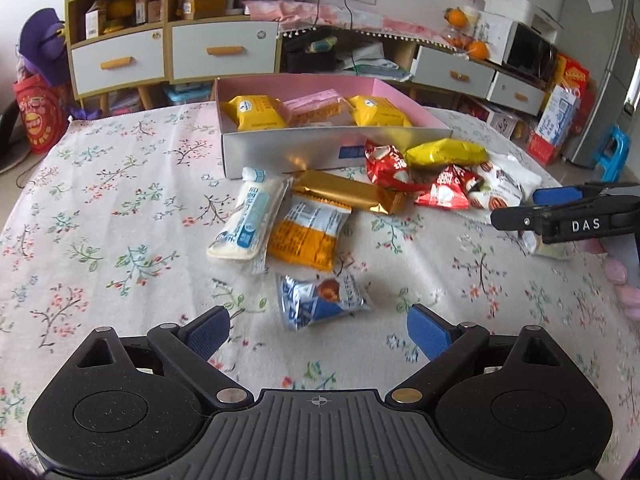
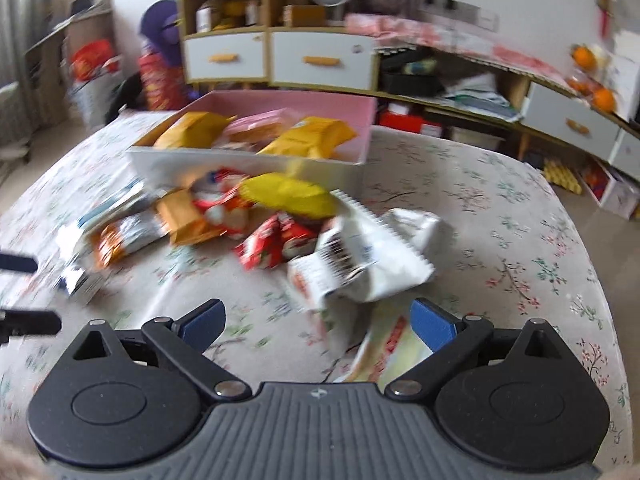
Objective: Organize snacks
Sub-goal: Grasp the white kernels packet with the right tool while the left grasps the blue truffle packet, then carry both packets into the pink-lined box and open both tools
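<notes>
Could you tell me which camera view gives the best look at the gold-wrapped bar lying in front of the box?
The left wrist view: the gold-wrapped bar appears sharp and nearly whole, lying in front of the box, its left end overlapping an orange packet. The right wrist view shows it only as a motion-blurred gold shape, partly behind a red wrapper.

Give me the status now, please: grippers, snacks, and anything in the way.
Left gripper open, over the blue packet. Right gripper open, near the white bag. Box holds three snacks; the rest loose on the table. Nothing blocking.
</notes>
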Tool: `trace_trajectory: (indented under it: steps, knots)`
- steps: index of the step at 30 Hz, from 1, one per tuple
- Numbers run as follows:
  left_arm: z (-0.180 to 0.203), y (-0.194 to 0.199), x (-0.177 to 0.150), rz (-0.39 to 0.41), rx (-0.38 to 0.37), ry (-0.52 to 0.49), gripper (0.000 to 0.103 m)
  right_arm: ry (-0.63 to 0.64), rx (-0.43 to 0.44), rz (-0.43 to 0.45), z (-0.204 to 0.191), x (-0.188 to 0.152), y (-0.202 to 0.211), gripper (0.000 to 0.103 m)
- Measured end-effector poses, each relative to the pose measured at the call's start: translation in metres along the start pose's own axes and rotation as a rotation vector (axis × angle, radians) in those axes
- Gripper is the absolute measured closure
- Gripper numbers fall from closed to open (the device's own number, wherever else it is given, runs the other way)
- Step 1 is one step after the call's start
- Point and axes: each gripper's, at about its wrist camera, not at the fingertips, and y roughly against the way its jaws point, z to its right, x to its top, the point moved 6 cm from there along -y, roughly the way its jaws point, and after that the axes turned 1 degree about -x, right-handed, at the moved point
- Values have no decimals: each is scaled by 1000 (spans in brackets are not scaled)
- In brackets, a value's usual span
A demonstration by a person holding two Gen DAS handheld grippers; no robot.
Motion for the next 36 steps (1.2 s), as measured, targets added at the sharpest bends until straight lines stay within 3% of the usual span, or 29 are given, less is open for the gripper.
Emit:
trace_trajectory:
  steps: [5,9,13,21,30,33,36]
  knots:
    - [2,-7,4,5,-6,12,20,-85,40,-4,7,6,-7,24]
    - [2,-13,7,-5,-2,29,42,-102,46,-12,6,7,-11,29]
    - [4,-17,9,-7,9,25,53,-117,43,-28,9,7,-16,37]
    - [5,-20,13,-6,20,27,56,-150,50,-52,14,7,-24,50]
    - [10,-22,14,-15,35,15,57,-270,140,-77,21,12,-26,42]
    - [12,-23,15,-17,39,11,57,-305,138,-81,23,13,-28,45]
    - [14,-22,16,-17,34,7,64,-297,120,-82,22,14,-29,49]
